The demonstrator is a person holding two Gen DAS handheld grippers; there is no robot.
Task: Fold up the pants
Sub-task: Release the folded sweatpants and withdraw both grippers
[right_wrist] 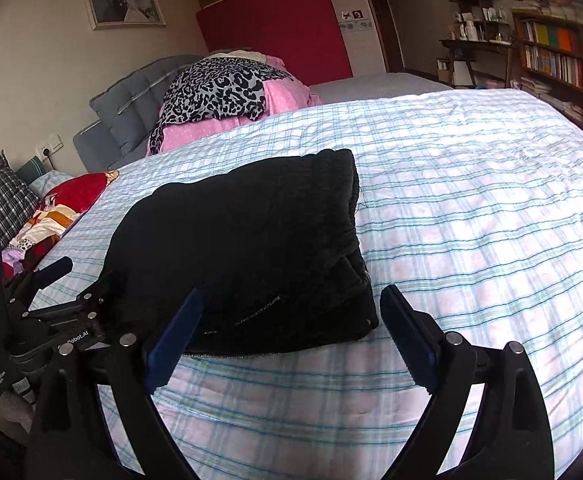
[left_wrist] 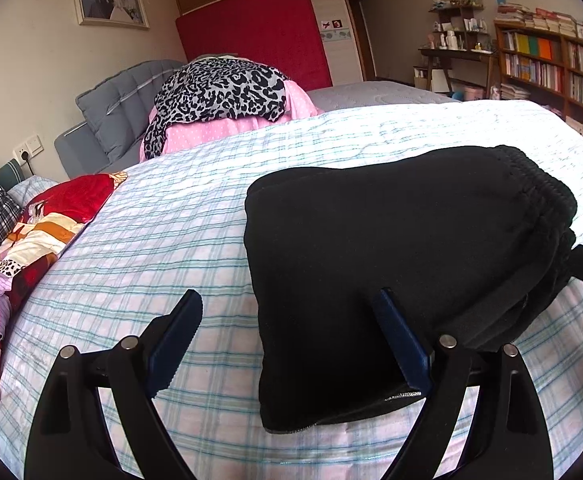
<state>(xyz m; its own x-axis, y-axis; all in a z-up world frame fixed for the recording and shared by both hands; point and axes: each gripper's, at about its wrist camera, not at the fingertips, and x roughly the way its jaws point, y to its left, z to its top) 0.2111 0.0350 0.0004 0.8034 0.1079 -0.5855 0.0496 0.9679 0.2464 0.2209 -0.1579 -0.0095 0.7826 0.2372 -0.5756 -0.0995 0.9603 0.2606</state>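
Note:
The black pants (left_wrist: 403, 264) lie folded in a thick bundle on the plaid bed sheet (left_wrist: 163, 248), elastic waistband at the far right end. My left gripper (left_wrist: 291, 312) is open at the bundle's near left corner; its right finger rests against the fabric, its left finger over bare sheet. In the right wrist view the pants (right_wrist: 243, 248) sit ahead, and my right gripper (right_wrist: 291, 308) is open at the bundle's near right corner, jaws straddling that corner. The left gripper's body (right_wrist: 51, 320) shows at the left there.
A pile of leopard-print and pink bedding (left_wrist: 227, 100) sits at the far side by a grey headboard (left_wrist: 119, 104). A red patterned quilt (left_wrist: 31, 240) lies along the bed's left edge. Bookshelves (left_wrist: 551, 64) stand at the far right.

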